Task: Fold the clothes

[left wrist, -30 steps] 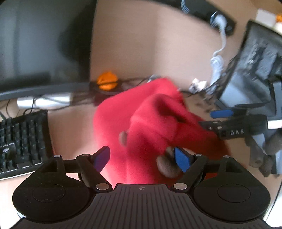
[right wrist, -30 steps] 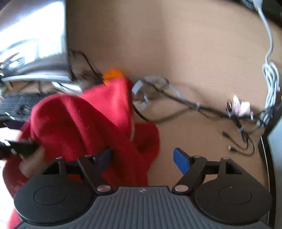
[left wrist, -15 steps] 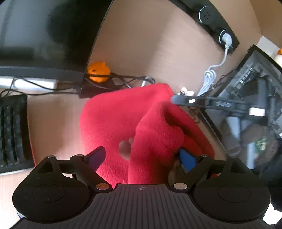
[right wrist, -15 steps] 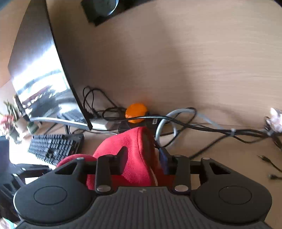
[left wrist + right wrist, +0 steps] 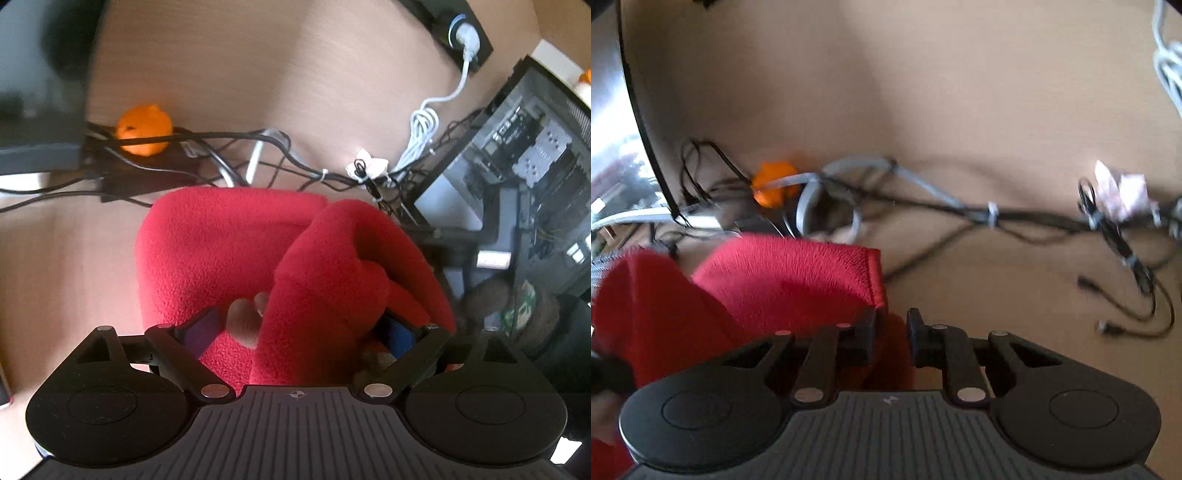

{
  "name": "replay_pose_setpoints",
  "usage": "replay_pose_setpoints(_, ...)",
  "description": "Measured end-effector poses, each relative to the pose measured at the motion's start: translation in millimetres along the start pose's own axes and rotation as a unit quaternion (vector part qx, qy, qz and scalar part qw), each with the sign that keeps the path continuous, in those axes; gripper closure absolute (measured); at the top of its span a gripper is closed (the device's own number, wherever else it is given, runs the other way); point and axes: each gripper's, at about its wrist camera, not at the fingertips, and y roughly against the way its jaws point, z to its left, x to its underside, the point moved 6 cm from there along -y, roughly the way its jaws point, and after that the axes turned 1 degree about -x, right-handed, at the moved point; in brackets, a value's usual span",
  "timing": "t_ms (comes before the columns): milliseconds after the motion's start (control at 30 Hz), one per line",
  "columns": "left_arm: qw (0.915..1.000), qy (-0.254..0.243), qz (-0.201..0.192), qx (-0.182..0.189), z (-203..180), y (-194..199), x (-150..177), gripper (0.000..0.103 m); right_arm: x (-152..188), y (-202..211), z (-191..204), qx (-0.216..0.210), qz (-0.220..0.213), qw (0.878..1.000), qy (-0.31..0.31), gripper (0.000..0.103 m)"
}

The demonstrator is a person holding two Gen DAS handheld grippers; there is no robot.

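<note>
A red fleece garment (image 5: 229,251) with small tan patches lies bunched on the wooden desk. In the left wrist view my left gripper (image 5: 299,330) is open, its blue-padded fingers spread on either side of a raised fold of the fleece. In the right wrist view my right gripper (image 5: 890,334) is shut on the stitched edge of the red fleece garment (image 5: 798,280), which it holds up off the desk.
An orange pumpkin toy (image 5: 144,129) and a tangle of black and grey cables (image 5: 236,166) lie behind the garment. A monitor (image 5: 613,122) stands at the left. An open computer case (image 5: 524,155) stands at the right. A white cable (image 5: 424,122) runs to a wall socket.
My right gripper closed on the garment's edge and lifted it. My left gripper stayed open and moved in over the fleece, closer to the fold.
</note>
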Motion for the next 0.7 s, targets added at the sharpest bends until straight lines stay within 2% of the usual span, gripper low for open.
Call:
replay_pose_setpoints(67,0.9997,-0.017,0.008,-0.016,-6,-5,0,0.006,3,-1,-6,-0.002,-0.003,1.000,-0.010,0.083)
replay_pose_setpoints(200,0.9995,-0.019,0.011,-0.023,-5,-5,0,0.006,6,-5,-13,0.015,-0.013,1.000,0.005,0.059)
replay_pose_setpoints(300,0.9994,-0.017,0.008,-0.029,-4,-4,3,0.006,8,-6,-19,0.011,-0.016,1.000,-0.020,0.056)
replay_pose_setpoints(467,0.9993,-0.011,0.005,-0.035,-3,2,4,0.006,2,-2,-18,0.016,-0.013,0.999,-0.029,0.055)
replay_pose_setpoints(533,0.9993,-0.006,0.000,-0.038,-2,9,5,0.007,-4,8,-20,0.017,-0.020,0.999,-0.038,0.041)
replay_pose_setpoints(667,0.9990,0.009,-0.013,-0.043,2,28,11,0.007,-14,43,-24,0.024,-0.053,0.997,-0.049,0.034)
replay_pose_setpoints(700,0.9988,0.014,-0.016,-0.043,4,32,13,0.007,-15,53,-24,0.023,-0.060,0.996,-0.054,0.028)
